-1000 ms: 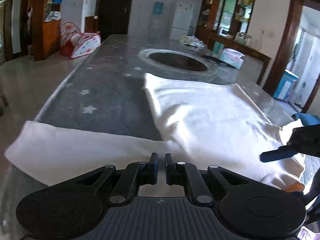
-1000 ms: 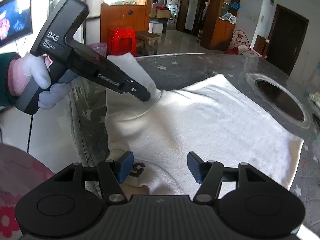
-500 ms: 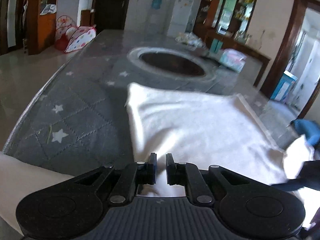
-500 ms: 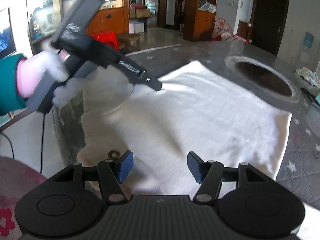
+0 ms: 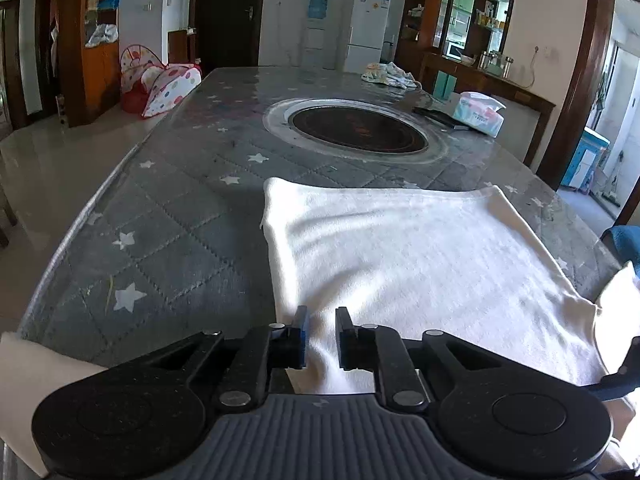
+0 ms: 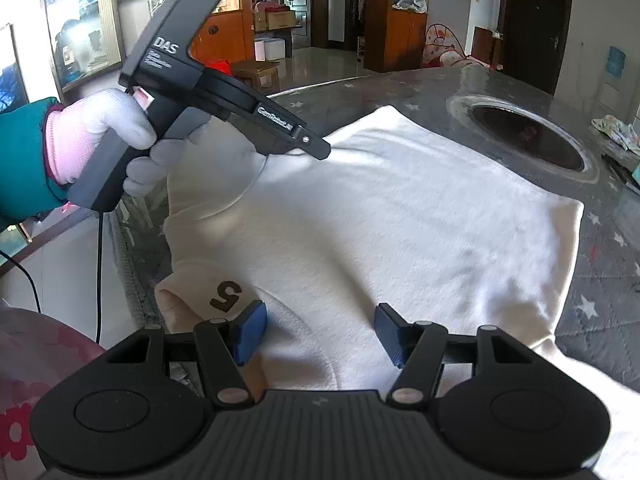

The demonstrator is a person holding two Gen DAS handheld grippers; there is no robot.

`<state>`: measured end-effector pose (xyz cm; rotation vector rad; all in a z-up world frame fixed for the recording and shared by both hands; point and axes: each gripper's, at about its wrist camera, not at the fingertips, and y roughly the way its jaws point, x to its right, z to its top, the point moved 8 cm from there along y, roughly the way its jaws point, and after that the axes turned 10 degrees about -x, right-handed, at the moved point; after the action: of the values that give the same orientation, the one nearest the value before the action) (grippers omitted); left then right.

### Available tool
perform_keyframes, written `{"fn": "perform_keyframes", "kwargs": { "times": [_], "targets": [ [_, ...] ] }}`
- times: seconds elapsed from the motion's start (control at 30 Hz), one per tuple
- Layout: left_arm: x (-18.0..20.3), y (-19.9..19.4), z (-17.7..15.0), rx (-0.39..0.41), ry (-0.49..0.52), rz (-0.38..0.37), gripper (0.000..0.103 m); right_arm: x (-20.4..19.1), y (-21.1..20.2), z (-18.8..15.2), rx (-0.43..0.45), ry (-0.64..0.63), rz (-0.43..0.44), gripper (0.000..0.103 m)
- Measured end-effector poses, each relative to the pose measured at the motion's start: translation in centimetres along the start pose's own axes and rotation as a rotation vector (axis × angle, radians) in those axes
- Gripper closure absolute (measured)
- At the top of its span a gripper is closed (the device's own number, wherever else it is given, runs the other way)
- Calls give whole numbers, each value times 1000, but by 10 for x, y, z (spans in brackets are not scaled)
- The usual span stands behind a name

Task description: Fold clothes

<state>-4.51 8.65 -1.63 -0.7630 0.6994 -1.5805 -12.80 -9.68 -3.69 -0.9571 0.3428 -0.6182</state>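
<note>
A white garment (image 5: 420, 264) lies spread on the grey star-patterned table (image 5: 168, 208). It also shows in the right wrist view (image 6: 400, 216), with a collar tag marked "5" (image 6: 226, 295) near the table's near edge. My left gripper (image 5: 320, 338) is shut on a fold of the white cloth at the garment's left side; in the right wrist view it (image 6: 320, 152) holds the cloth lifted over the garment. A sleeve (image 5: 44, 384) hangs at the lower left. My right gripper (image 6: 320, 332) is open and empty just above the collar area.
A round dark recess (image 5: 356, 128) with a metal ring sits mid-table. A tissue pack (image 5: 478, 114) and a crumpled cloth (image 5: 388, 74) lie at the far end. The table's near edge (image 6: 132, 264) drops to the floor at left. Cabinets and a fridge (image 5: 366, 32) stand behind.
My left gripper has carried the held cloth inward over the garment, its jaws slightly wider now. The right gripper stays open near the collar and has shifted a little.
</note>
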Motion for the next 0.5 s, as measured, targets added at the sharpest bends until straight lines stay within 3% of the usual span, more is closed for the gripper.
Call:
{"fn": "perform_keyframes", "kwargs": {
  "times": [0.1,0.5],
  "targets": [
    [2,0,1,5,14,44,62,2,-6,2,12,7,-9,42],
    [7,-6,-4,22,47,89,53,12,-14,-7,18,64,-46,42]
  ]
}}
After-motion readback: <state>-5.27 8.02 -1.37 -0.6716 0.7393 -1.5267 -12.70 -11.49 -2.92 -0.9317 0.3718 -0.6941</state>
